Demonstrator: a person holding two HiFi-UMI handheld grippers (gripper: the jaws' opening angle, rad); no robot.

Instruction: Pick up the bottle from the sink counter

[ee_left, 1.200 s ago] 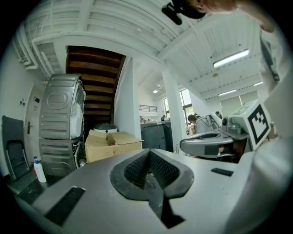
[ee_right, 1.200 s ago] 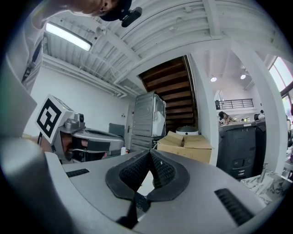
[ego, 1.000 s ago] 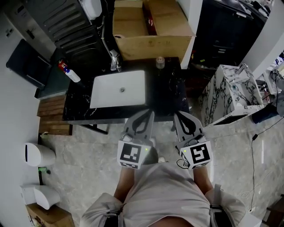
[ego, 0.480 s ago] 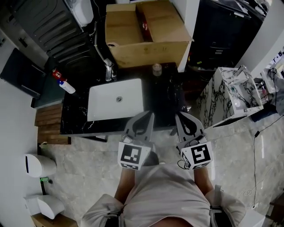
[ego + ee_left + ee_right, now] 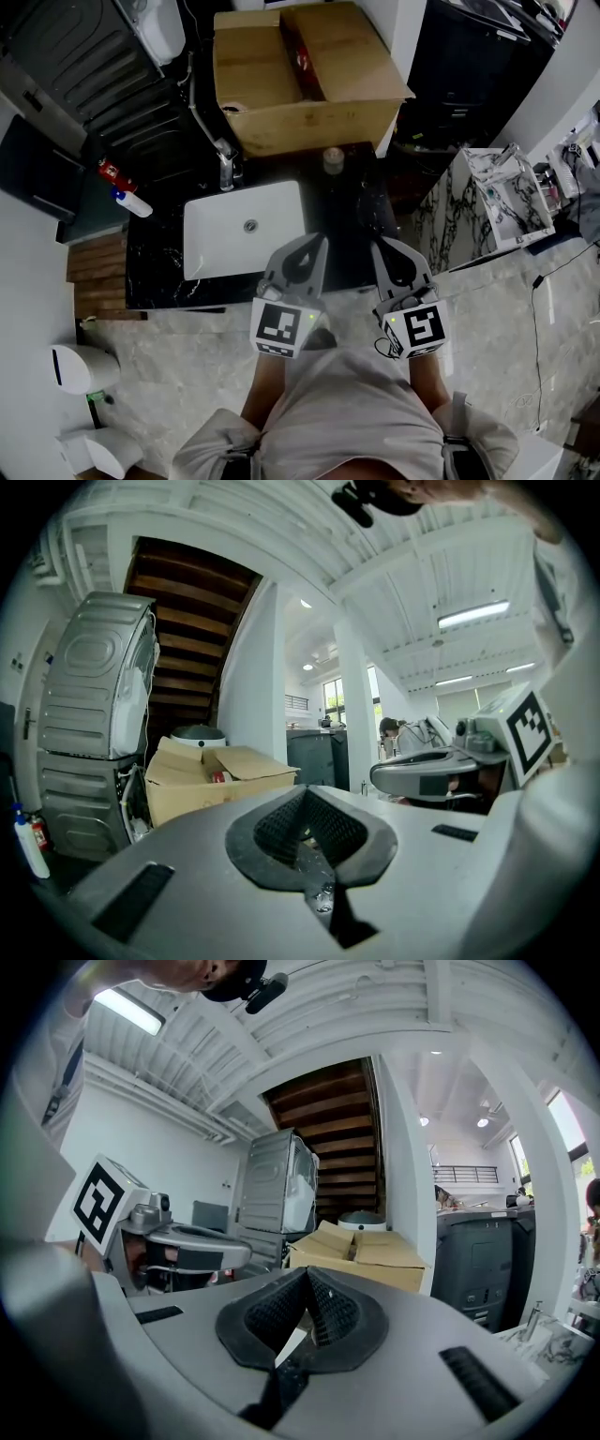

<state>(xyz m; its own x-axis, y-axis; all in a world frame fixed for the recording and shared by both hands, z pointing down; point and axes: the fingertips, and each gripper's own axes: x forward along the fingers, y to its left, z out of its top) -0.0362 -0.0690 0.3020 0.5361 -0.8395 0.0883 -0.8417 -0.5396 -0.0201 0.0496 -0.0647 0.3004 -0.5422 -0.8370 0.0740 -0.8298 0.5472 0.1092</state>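
The small bottle (image 5: 332,158) stands at the back edge of the black sink counter (image 5: 352,220), just in front of the cardboard box (image 5: 300,84). The left gripper (image 5: 312,242) and the right gripper (image 5: 380,246) are near the front edge. Both have their jaws closed together and hold nothing.
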